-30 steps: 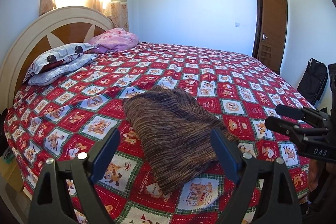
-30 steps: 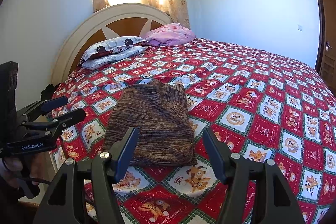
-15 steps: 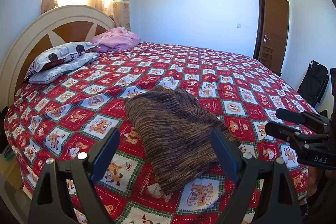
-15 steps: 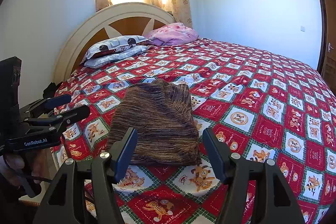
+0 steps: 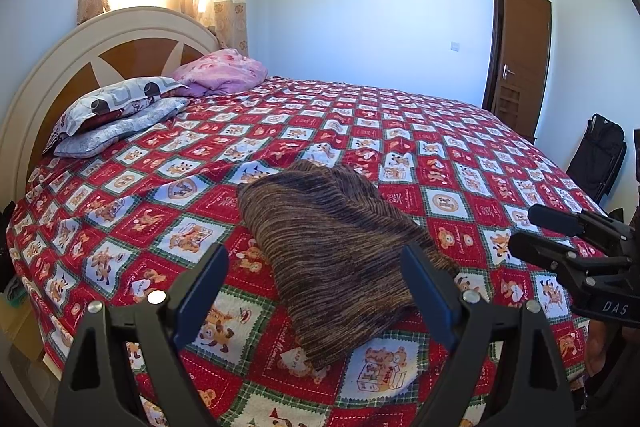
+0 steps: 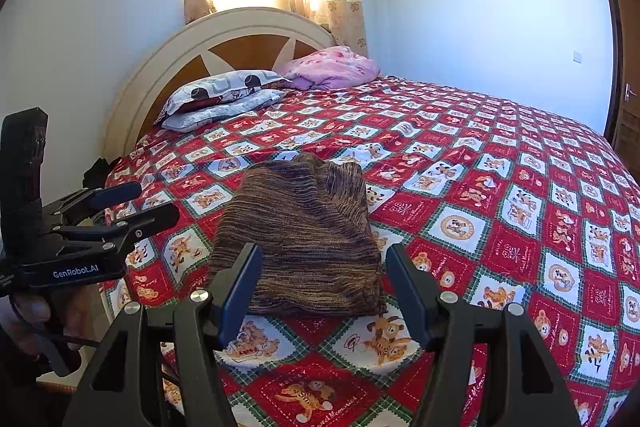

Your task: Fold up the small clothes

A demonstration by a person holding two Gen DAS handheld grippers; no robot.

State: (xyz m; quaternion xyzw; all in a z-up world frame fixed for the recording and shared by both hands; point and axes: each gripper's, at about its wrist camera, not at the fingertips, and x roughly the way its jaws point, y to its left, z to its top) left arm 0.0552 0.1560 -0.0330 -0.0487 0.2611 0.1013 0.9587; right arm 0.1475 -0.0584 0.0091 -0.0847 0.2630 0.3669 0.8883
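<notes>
The bed (image 5: 400, 131) is wearing a red patchwork cover printed with cartoon bears, spreading smooth across the whole mattress. A folded brown striped knit garment (image 5: 336, 247) is lying on it near the foot edge. Up against the curved headboard (image 5: 132, 27), two patterned pillows (image 5: 116, 111) are sitting stacked, with a bundled pink blanket (image 5: 224, 71) resting just beside them.

On the side of your left gripper (image 6: 134, 205), seen from the right wrist view, white letters read "GenRobot.AI". On your right gripper (image 5: 532, 233), seen from the left wrist view, the body carries "DAS" in pale letters. The bedspread (image 6: 520, 227) has small cursive wording in its red squares; near the bottom edge you can make out "Sweet Memories", and other squares hold writing too small to read.
</notes>
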